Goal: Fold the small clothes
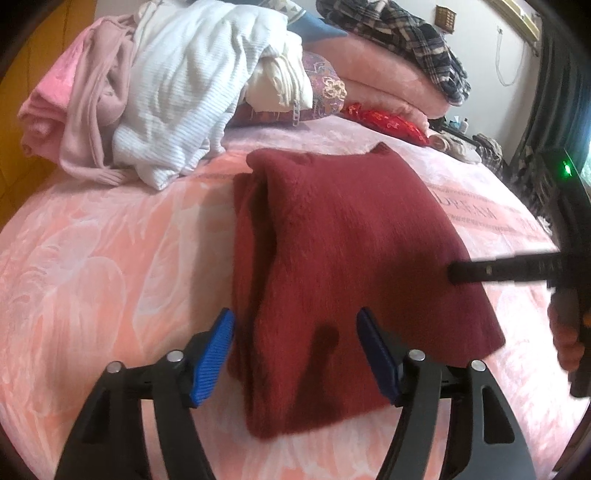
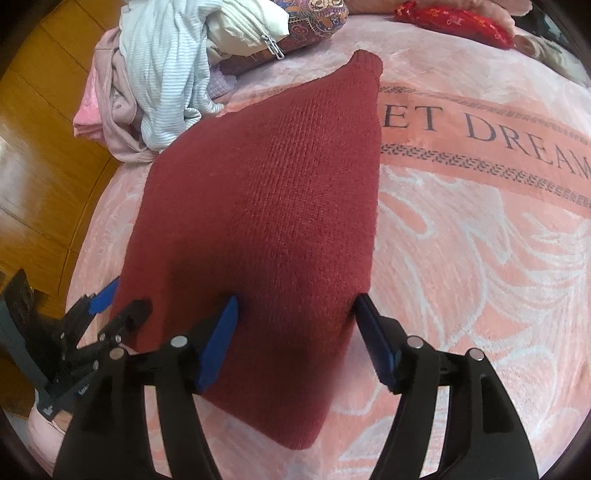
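Dark red knitted sweater point(image 2: 258, 206): folded flat on pink blanket bed point(image 2: 461, 240), beside clothes pile point(image 1: 177, 92) | left gripper point(image 1: 295, 363), right gripper point(image 2: 295, 341): both spread, holding nothing | tip: smooth edges, fold evenly.

Bare pink blanket point(image 1: 110, 258) fills left half & lower left of left wrist view, free to pass. Clothes pile point(image 1: 166, 92) blocks upper left; folded pink bedding point(image 1: 388, 81) w/ plaid shirt point(image 1: 406, 33) blocks top centre. Red sweater point(image 1: 351, 240) takes the middle. Right wrist view: open blanket across whole right side; red cushion point(image 2: 454, 20) at top right edge; wood floor point(image 2: 44, 147) drops off left.
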